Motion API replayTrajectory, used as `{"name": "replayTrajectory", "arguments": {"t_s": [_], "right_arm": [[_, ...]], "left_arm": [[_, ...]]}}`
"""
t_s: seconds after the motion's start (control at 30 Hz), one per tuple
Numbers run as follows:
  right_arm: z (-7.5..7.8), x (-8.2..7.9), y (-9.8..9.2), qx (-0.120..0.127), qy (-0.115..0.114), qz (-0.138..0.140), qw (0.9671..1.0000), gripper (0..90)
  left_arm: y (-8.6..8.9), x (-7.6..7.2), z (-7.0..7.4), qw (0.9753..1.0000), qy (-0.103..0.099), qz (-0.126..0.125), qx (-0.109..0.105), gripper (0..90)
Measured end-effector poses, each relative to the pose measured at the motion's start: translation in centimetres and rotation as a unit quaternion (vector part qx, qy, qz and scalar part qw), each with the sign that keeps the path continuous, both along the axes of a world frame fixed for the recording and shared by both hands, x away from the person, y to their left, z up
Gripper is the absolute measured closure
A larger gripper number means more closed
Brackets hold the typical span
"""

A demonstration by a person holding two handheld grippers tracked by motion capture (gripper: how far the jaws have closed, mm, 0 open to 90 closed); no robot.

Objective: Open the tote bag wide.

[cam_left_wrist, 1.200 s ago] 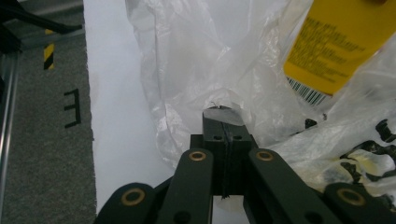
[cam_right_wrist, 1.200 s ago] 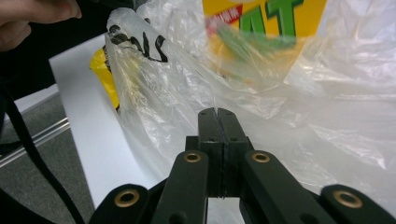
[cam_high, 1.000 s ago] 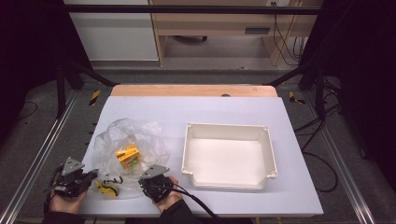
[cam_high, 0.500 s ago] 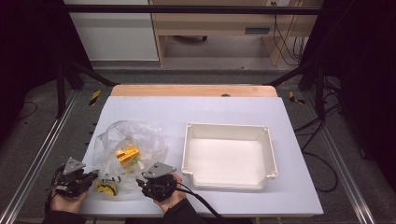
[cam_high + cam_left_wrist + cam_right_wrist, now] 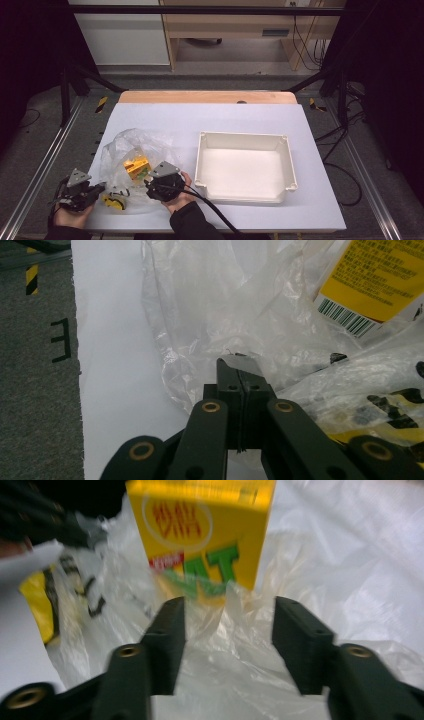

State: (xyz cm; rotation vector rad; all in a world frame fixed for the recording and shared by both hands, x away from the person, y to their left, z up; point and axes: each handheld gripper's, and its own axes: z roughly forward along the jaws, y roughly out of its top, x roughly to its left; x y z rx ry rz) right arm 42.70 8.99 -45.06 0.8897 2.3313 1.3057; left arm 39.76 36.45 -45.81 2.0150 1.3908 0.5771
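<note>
The jaws of the left gripper (image 5: 239,371) are pressing flat together, and at their tips a fold of the clear plastic bag (image 5: 235,315) seems to be pinched, though the film is too thin to be sure how much is caught. The jaws of the right gripper (image 5: 227,625) are standing wide apart with crumpled bag film lying between them, gripping nothing. The bag is lying on the white worktop (image 5: 210,117) at its front left, just left of the empty white tray (image 5: 244,142), which is sitting apart from it. Inside the bag a yellow carton (image 5: 202,530) with red and green print is resting just ahead of the right gripper's open jaws, and a yellow and black item (image 5: 114,200) is lying near the bag's front edge, between the two grippers. In the high view the left gripper (image 5: 97,189) is sitting at the worktop's front left corner and the right gripper (image 5: 150,187) is resting on the bag's near edge.
</note>
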Motion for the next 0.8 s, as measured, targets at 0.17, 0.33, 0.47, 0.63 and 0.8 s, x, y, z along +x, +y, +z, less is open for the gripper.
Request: {"name": "replayTrajectory", "arguments": {"t_s": [0.17,0.33,0.47,0.63,0.8], "right_arm": [[-1.6,0.1,0.0,-0.027,0.037,-0.014,0.9989,73.2],[-2.6,-0.2,-0.6,-0.033,0.058,-0.012,0.9977,88.1],[-3.2,-0.6,-0.5,-0.034,0.064,-0.017,0.9972,89.2],[-3.6,-0.5,-0.4,-0.037,0.065,-0.017,0.9971,89.4],[-3.7,-0.6,-0.4,-0.038,0.057,-0.014,0.9975,89.4]], "left_arm": [[0.0,0.0,0.0,1.0000,-0.001,-0.001,0.000,89.4],[0.0,0.0,0.0,1.0000,-0.001,-0.003,-0.002,89.1],[0.0,0.0,0.0,0.9999,-0.007,-0.008,-0.006,87.6],[0.4,-0.6,0.8,0.9992,-0.032,0.008,-0.022,73.3],[0.5,-1.4,2.5,0.9951,-0.084,0.011,-0.050,55.8]]}}
